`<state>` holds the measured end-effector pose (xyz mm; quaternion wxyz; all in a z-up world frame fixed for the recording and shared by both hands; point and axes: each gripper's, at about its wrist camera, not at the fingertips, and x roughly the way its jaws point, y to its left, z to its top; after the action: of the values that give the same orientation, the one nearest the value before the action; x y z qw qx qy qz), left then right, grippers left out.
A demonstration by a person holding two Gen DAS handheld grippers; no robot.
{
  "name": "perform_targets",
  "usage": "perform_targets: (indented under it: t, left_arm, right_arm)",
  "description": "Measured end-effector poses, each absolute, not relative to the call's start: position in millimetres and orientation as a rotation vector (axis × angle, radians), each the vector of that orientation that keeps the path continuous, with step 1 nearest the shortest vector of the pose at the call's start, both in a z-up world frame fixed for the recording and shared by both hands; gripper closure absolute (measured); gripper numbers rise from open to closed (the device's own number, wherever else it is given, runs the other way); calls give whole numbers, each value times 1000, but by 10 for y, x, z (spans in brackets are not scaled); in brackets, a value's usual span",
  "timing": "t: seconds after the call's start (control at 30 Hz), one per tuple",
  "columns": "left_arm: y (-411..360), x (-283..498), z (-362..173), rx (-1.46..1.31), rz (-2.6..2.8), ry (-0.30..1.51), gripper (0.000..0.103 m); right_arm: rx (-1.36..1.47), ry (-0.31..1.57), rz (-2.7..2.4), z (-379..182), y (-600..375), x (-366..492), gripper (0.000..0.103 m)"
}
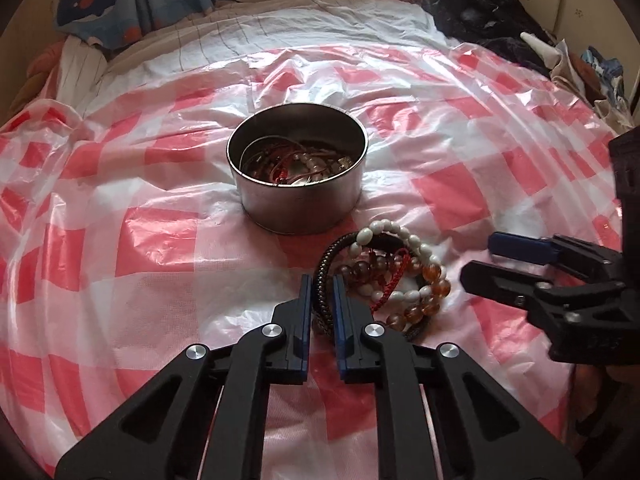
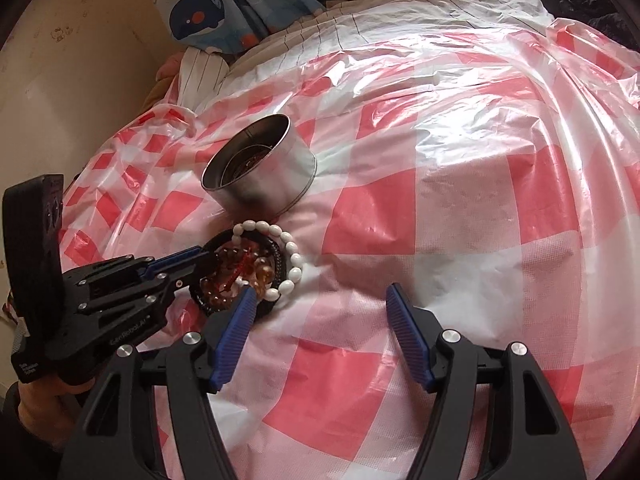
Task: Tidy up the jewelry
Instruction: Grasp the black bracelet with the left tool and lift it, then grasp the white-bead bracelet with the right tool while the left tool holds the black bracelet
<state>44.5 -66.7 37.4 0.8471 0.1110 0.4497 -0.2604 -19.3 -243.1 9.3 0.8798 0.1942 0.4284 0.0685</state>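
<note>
A round metal tin (image 1: 298,168) holding several bracelets stands on the red-and-white checked plastic sheet (image 1: 120,240); it also shows in the right wrist view (image 2: 260,168). In front of it lies a pile of bracelets: a white bead bracelet (image 1: 404,240), an amber bead bracelet (image 1: 434,284), a red cord (image 1: 390,280) and a black braided bracelet (image 1: 322,276). My left gripper (image 1: 322,292) is shut on the black braided bracelet at the pile's left edge. My right gripper (image 2: 320,300) is open and empty, just right of the pile (image 2: 256,268).
The sheet covers a soft bed. A whale-print cloth (image 1: 96,4) lies at the far left. Dark clothes (image 1: 488,16) are heaped at the far right. A beige wall (image 2: 80,60) runs along the bed's left side.
</note>
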Motion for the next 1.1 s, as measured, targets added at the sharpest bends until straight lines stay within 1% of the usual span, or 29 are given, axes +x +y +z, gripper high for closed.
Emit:
perform_targets:
  t: [0.13,0.23,0.5,0.57,0.6,0.63,0.67,0.7,0.73,0.8,0.87,0.93,0.97,1.0,1.03,1.07,1.1]
  left_arm:
    - [-477,302,684,231,-554,892,95]
    - [-327,294,714,235,-521,891,95]
    - [140,297,807,-86,-720,913,94]
    - [178,287,783,-71,-696,914,94]
    - [159,267,770,-4,-654,911,94]
    - [131,248,737,68,-614,909,100]
    - [132,250,681,96,-598,921,101]
    - [164,270,620,98,-591,937,101]
    - [195,290,549,114,-570,954,101]
    - [257,326,454,134,-545,972,101]
    - [325,353,400,119,-546,979,101]
    - [371,381,405,79,-556,955,100]
    - [374,393,414,53,-575,948,99]
    - [357,397,431,41,-589,941,93]
    - [324,401,432,43,-593,930,82]
    - [283,400,429,46,-598,919,75]
    - [241,397,422,47,-606,913,65]
  right_arm:
    - [389,876,162,126,-2386,-192,38]
    - [370,863,210,159,-2291,-193,38]
    - [313,833,363,210,-1931,-217,38]
    - [317,835,405,201,-1847,-217,39]
    - [298,846,417,185,-1789,-212,42]
    - [285,856,429,168,-1744,-204,50]
    - [273,868,441,145,-1695,-197,58]
    - [255,876,450,126,-1645,-193,64]
    - [237,882,455,112,-1613,-196,73]
    - [216,876,458,115,-1567,-212,74]
    - [210,875,468,111,-1550,-221,78]
    - [200,879,464,100,-1530,-216,78]
    - [199,882,461,92,-1526,-211,78]
    - [197,884,460,87,-1525,-210,78]
    - [194,884,459,84,-1522,-210,78]
    - [189,883,458,86,-1517,-212,78]
    - [180,885,456,87,-1508,-213,79]
